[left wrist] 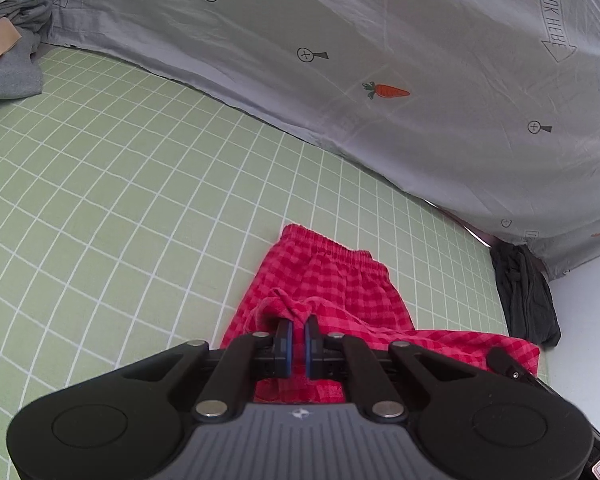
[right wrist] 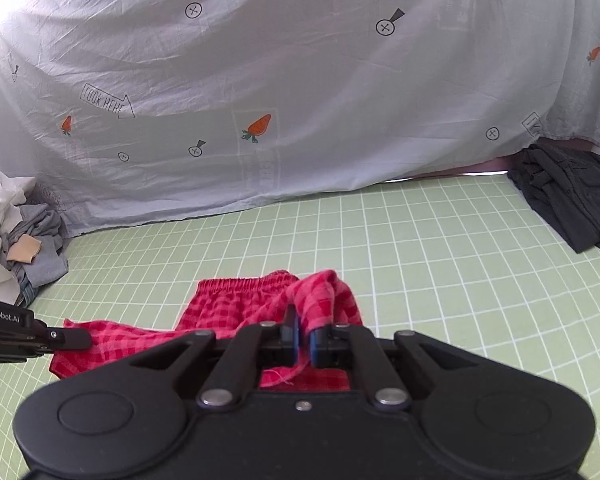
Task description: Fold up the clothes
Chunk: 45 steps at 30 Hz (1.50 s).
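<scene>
Left claw [left wrist: 297, 326] pinches bunched fold of red checked shorts [left wrist: 340, 280]; right claw [right wrist: 305, 330] clamps raised corner. Shorts lie on green grid bench [right wrist: 440, 260].

Left gripper [left wrist: 297, 330]: matte black linkage arms, silver round pivot pins, blue pads on fingertips [left wrist: 285, 340], grey ribbed housing with small white logo, two round black side lobes. Right gripper [right wrist: 305, 334]: same black linkage, silver pins, blue pads, black housing, one small centre screw. White "GenRobot.AI" lettering on left gripper's side, seen from right wrist view.
</scene>
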Motion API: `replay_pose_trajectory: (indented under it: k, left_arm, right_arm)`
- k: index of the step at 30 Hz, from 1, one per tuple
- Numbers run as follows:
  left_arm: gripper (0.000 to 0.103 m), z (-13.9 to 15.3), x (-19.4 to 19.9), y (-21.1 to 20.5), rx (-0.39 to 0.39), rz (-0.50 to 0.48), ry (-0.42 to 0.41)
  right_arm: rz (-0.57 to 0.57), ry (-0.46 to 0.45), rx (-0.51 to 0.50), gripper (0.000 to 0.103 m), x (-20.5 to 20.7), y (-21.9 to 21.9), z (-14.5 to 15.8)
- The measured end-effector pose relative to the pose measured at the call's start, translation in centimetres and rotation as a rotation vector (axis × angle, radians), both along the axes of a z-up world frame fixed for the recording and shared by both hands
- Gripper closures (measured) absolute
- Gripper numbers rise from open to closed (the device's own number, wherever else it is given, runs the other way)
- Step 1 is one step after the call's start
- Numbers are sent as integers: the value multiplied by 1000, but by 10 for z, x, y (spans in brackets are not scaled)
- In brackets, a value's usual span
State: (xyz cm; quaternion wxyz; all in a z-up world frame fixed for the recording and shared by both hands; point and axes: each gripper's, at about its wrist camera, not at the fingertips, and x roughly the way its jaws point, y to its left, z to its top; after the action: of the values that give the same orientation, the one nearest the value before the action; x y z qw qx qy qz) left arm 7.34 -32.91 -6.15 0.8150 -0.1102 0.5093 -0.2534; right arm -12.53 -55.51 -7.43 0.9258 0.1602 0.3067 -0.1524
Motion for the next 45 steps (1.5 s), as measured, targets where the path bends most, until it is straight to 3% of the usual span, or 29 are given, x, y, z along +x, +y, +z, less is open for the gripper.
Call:
replay_pose_trajectory:
  k: [12,16,19,22,24,27,31,34,36,45]
  left_arm:
    - [96,-58,72,-15,44,54,119]
    - [94,-66,77,-16,58,60,139]
    - [91,-61,82,-18,63,60,123]
    - [58,-41,84,-20,19,68,49]
    - [28,-32,81,-20,31,64,1]
    - [18,-20,76,-20,49,58,-70]
    - [17,-3,69,-19,72,50,-165]
    - [17,-17,59,-9,86,51,-100]
    - [17,-28,53,0,93,62,-55]
    - [17,-51,39,21,144,75,50]
  right_arm:
    - [48,170,81,97,82,-25,-62]
    - [53,225,121,96,96,-31,-80]
    - [49,201,135,95,103,-37,-73]
    - [46,178,149,85,110,-44,-66]
    - [32,166,136,78,105,-44,-62]
    - [11,149,115,68,98,-44,-56]
    - [-18,126,87,59,88,-45,-47]
    - [-39,109,67,52,81,-45,-41]
    - [-48,152,59,46,72,-39,-49]
    - [-15,308,42,44,52,-16,-81]
